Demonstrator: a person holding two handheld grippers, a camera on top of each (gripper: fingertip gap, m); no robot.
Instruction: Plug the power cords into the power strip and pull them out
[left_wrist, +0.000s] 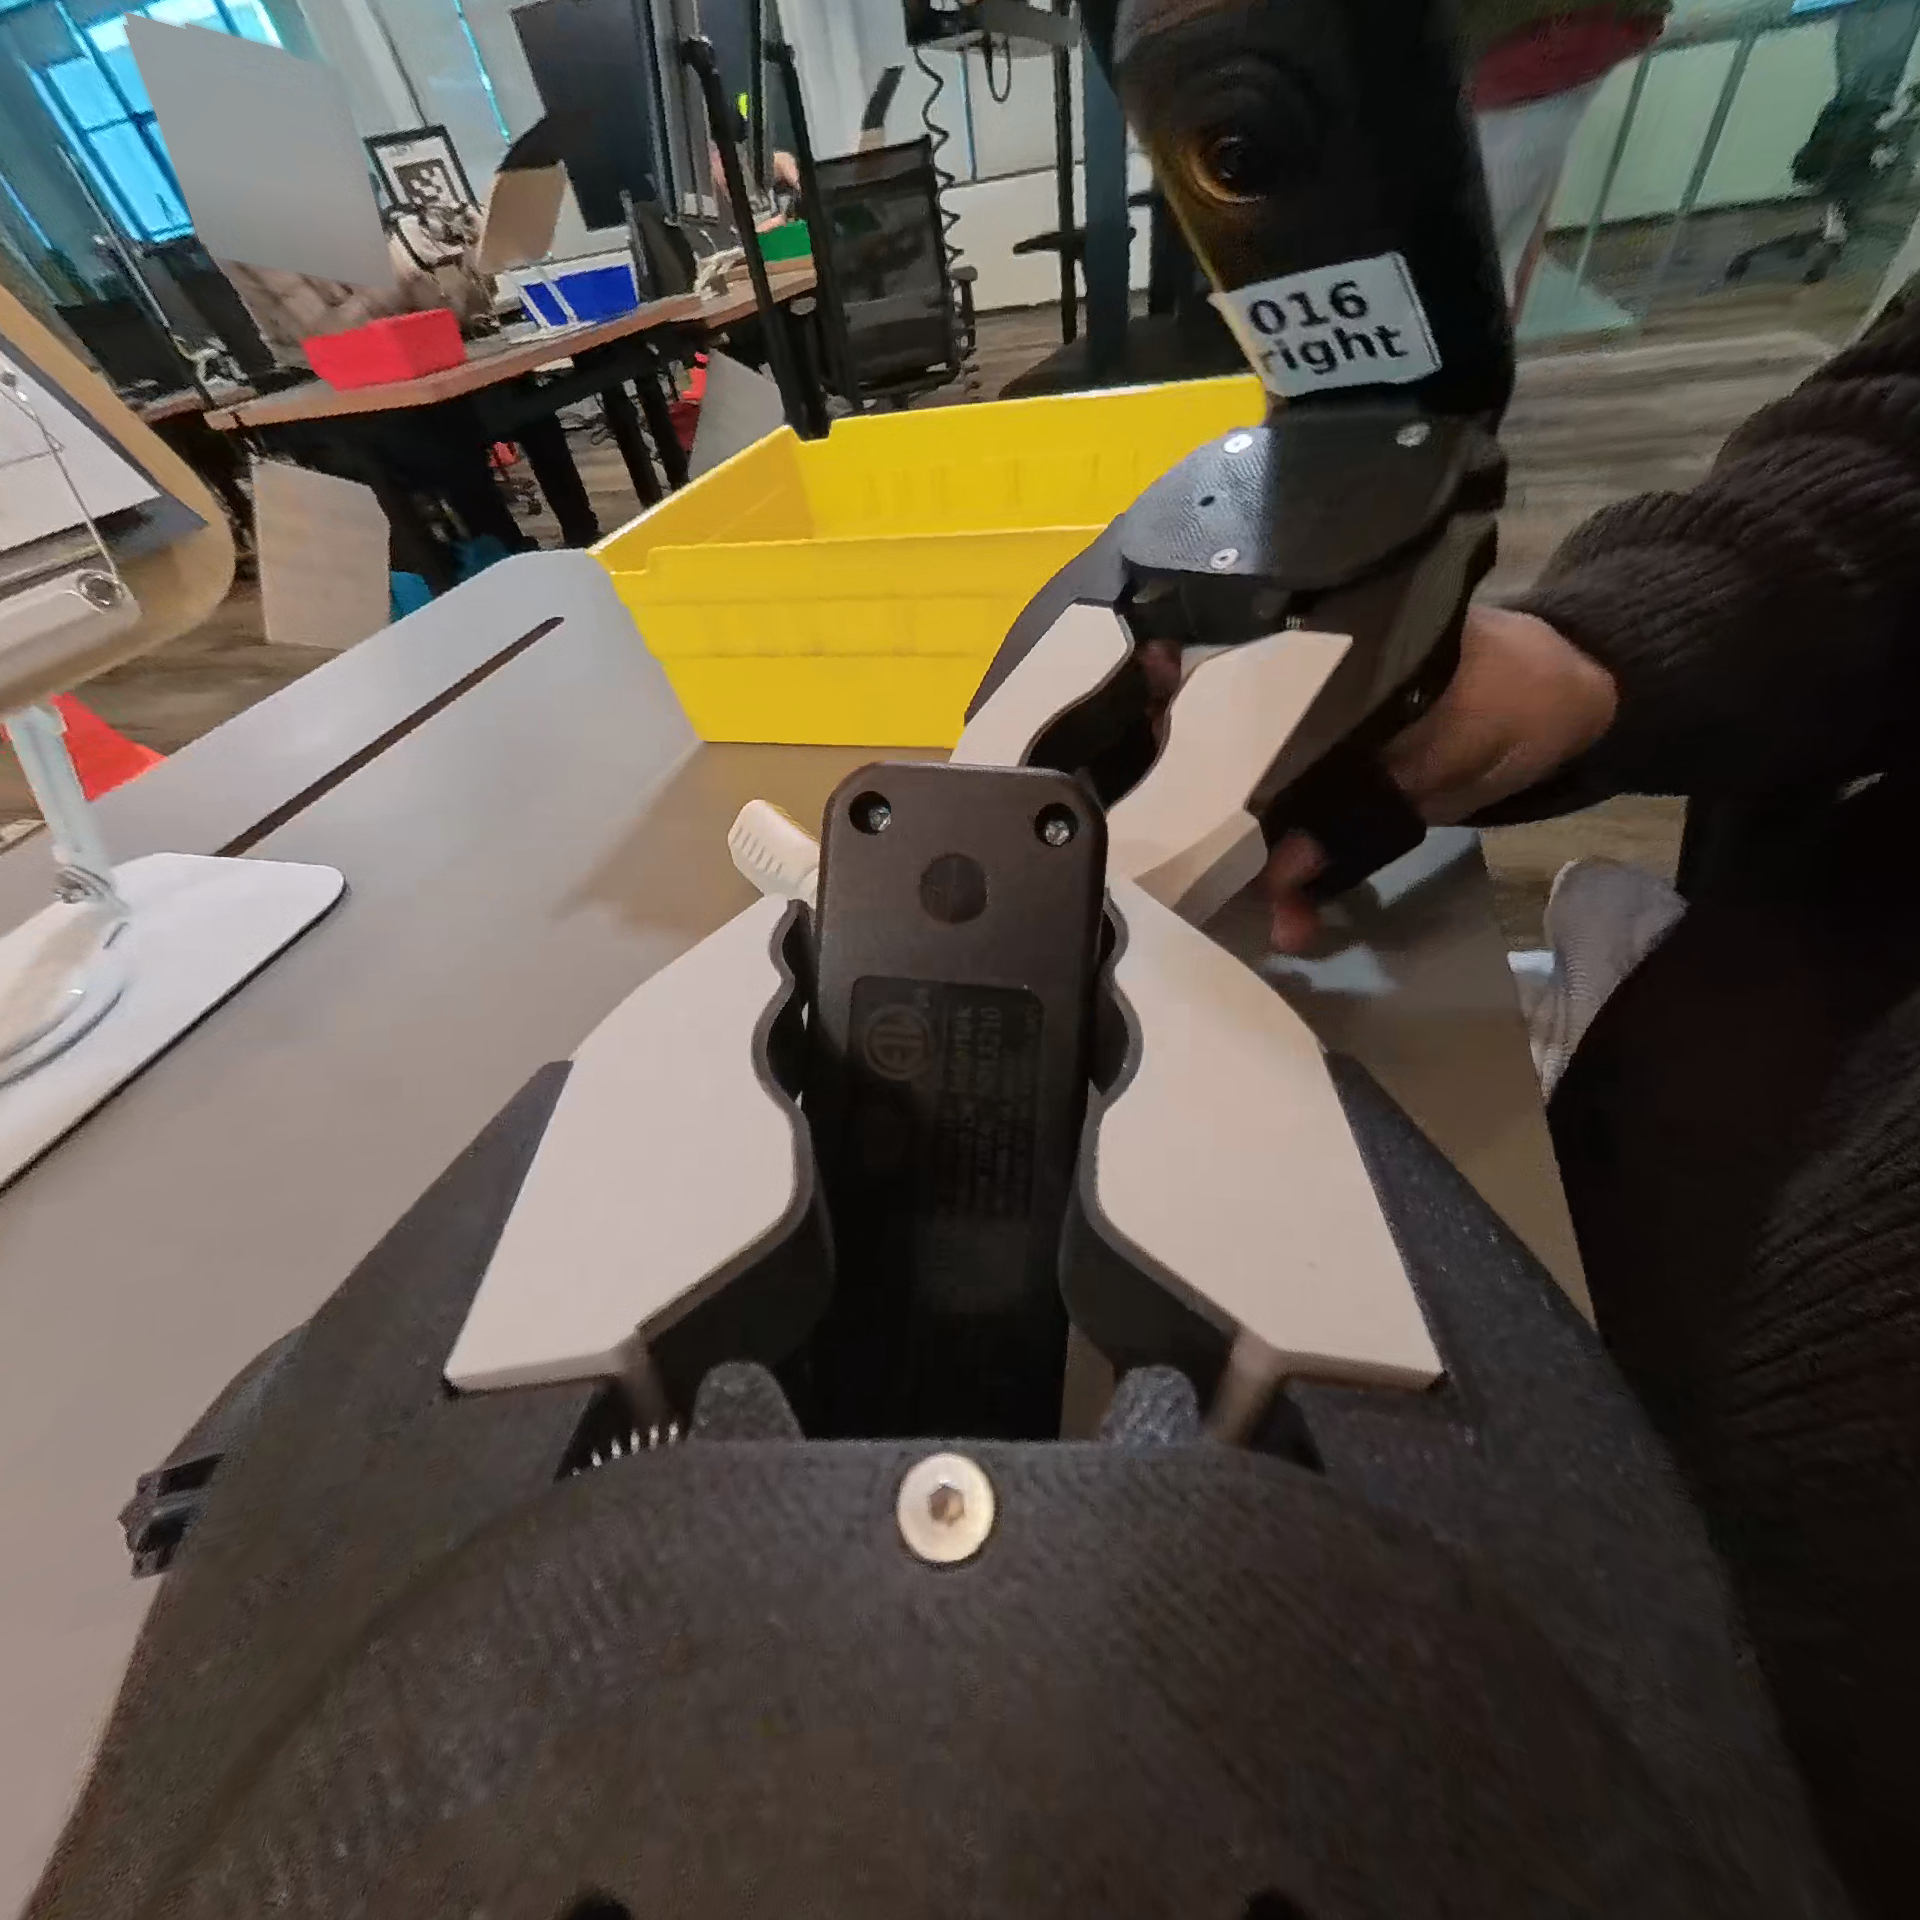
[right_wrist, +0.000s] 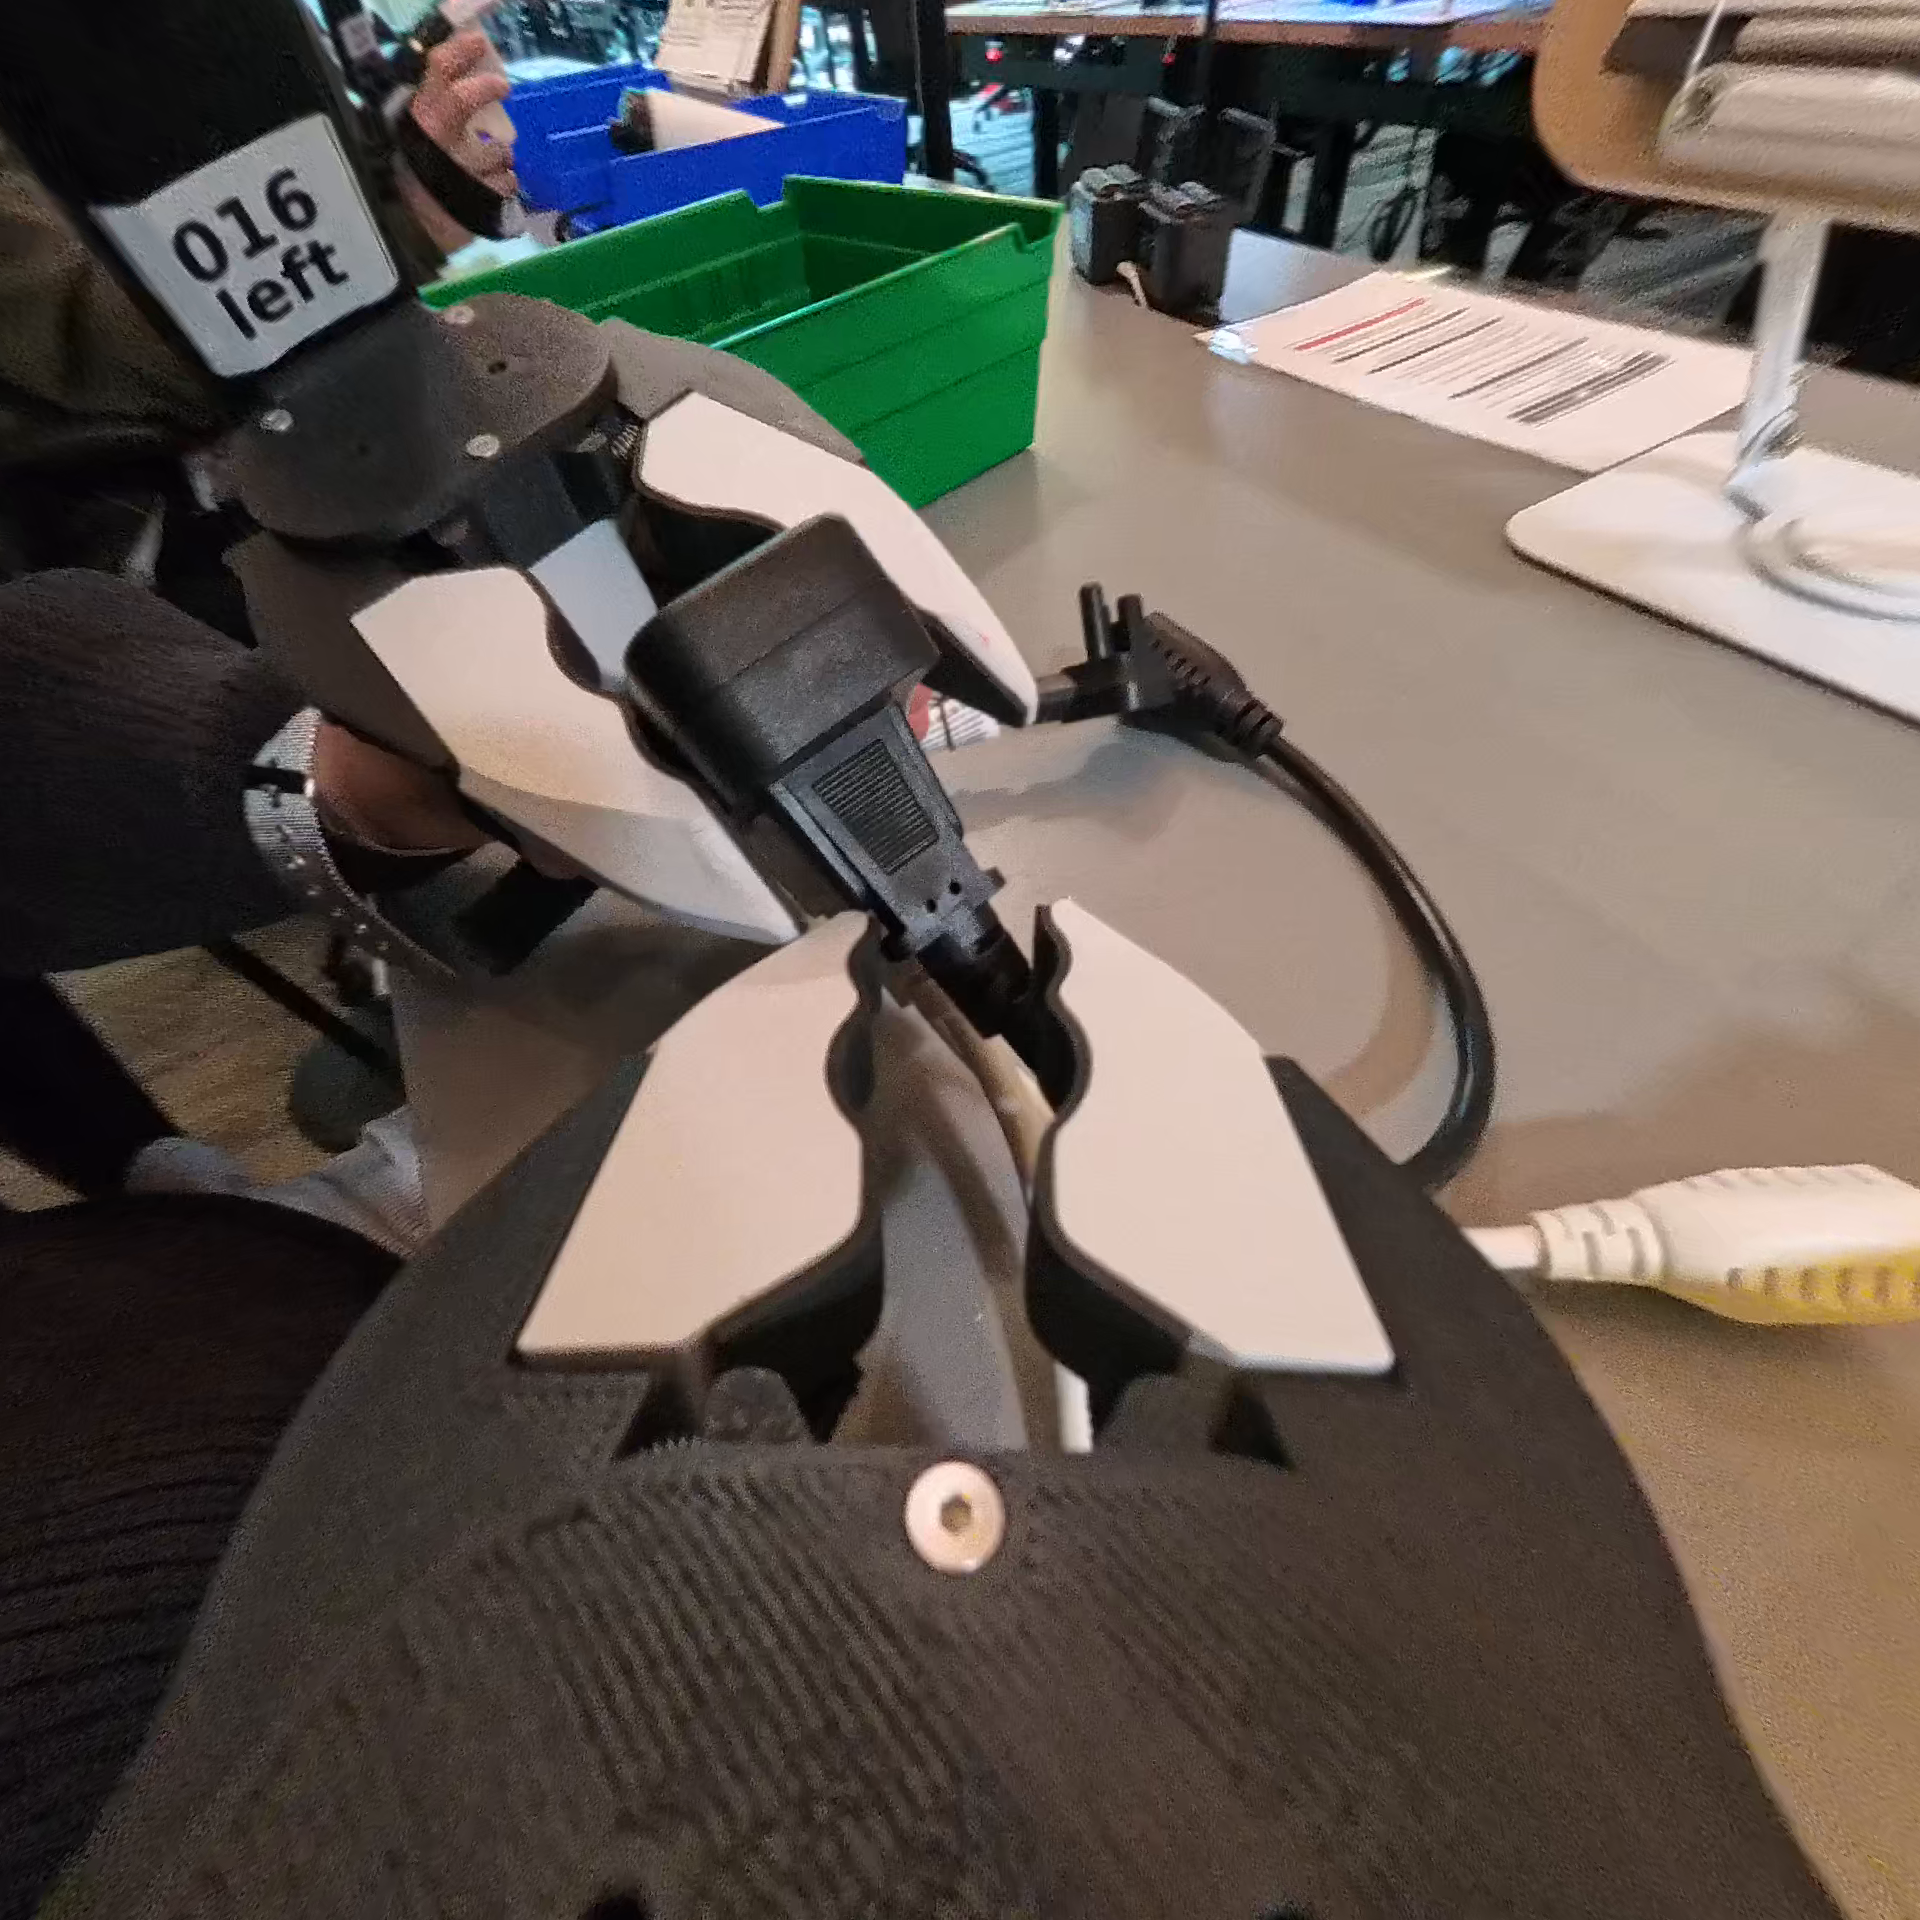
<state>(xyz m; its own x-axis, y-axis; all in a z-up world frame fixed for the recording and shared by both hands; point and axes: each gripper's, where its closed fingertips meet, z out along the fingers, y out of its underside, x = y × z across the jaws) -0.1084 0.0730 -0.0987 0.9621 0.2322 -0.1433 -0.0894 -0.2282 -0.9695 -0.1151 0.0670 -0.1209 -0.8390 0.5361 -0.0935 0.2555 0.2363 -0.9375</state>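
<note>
- The left tongs (left_wrist: 951, 997) are closed on the black power strip (left_wrist: 956, 987) across its narrow sides and hold it lifted off the grey surface (left_wrist: 436, 1039), its back plate with two screws facing the left wrist camera.
- The right tongs (right_wrist: 951, 971) stand narrowly parted around the black cord (right_wrist: 997, 987) just behind the black plug (right_wrist: 883, 821). That plug is seated in the end of the strip; whether the pads truly pinch the cord I cannot tell.
- Judged from this, the step is pulling the plug out. It would go better if the right tongs gripped the ribbed plug body rather than the cord and drew straight back along the strip's long axis, with no sideways bend.
- The left tongs should brace hard against that pull, since the strip's smooth sides could slip between the pads.
- The black cord loops away to its angled far plug (right_wrist: 1164, 665), lying on the surface near the strip.
- A white and yellow cord end (right_wrist: 1714, 1247) lies to the right, apart from it; a white plug (left_wrist: 774, 857) peeks out behind the strip.
- A green bin (right_wrist: 862, 312) and a yellow bin (left_wrist: 862, 582) stand farther back.
</note>
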